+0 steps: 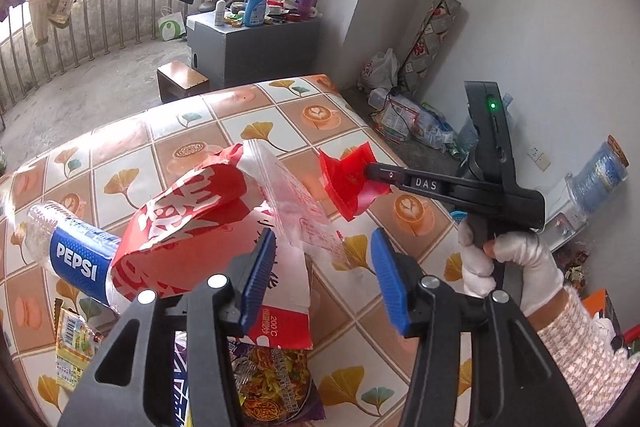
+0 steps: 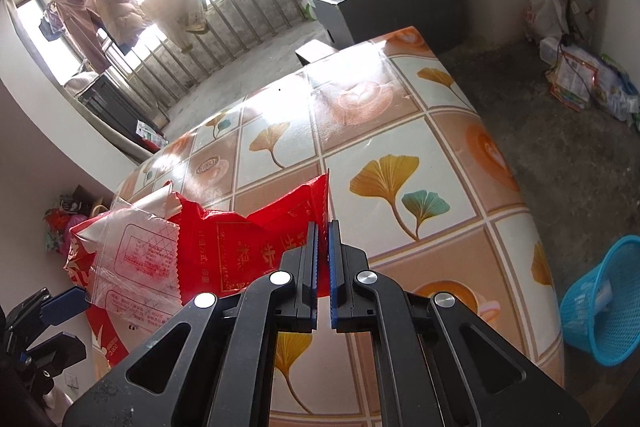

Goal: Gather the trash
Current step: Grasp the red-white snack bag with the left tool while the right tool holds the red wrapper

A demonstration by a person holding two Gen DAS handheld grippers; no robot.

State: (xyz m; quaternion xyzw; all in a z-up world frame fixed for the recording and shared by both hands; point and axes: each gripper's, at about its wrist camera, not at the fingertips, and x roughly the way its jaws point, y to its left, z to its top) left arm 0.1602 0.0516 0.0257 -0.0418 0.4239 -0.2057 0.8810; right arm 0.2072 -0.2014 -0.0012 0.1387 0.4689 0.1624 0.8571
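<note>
Left wrist view. The left gripper (image 1: 324, 275) stands wide apart, its blue pads clear of everything, above a heap of trash on the worktop (image 1: 280, 115), which is covered in a tiled leaf-and-coffee print. The heap holds a red and white paper bag (image 1: 184, 227), a clear zip bag (image 1: 296, 195) printed in red, and a Pepsi bottle (image 1: 68, 251) lying on its side with its neck end hidden under the paper bag. A yellow wrapper (image 1: 74, 351) and a noodle packet (image 1: 272, 375) lie nearer the camera, both partly covered by the gripper's black arms. To the right, the right gripper (image 1: 370, 173) is closed on a crumpled red wrapper (image 1: 348, 183), held off the worktop. A white-gloved hand (image 1: 504, 267) grips its handle. Its fingertips are buried in the wrapper, so the exact contact cannot be made out.

Right wrist view. The right gripper (image 2: 323, 227) is drawn narrow, pads nearly together, pinching the right edge of the red wrapper (image 2: 256, 239); the print on it is too small to read. The clear zip bag (image 2: 132, 267) sits left of the wrapper, overlapping it. The left gripper (image 2: 64, 307) shows at the lower left corner, cut off by the frame. A blue basket (image 2: 604, 299) lies tipped on the floor right of the worktop (image 2: 400, 147), its contents hard to make out.
</note>
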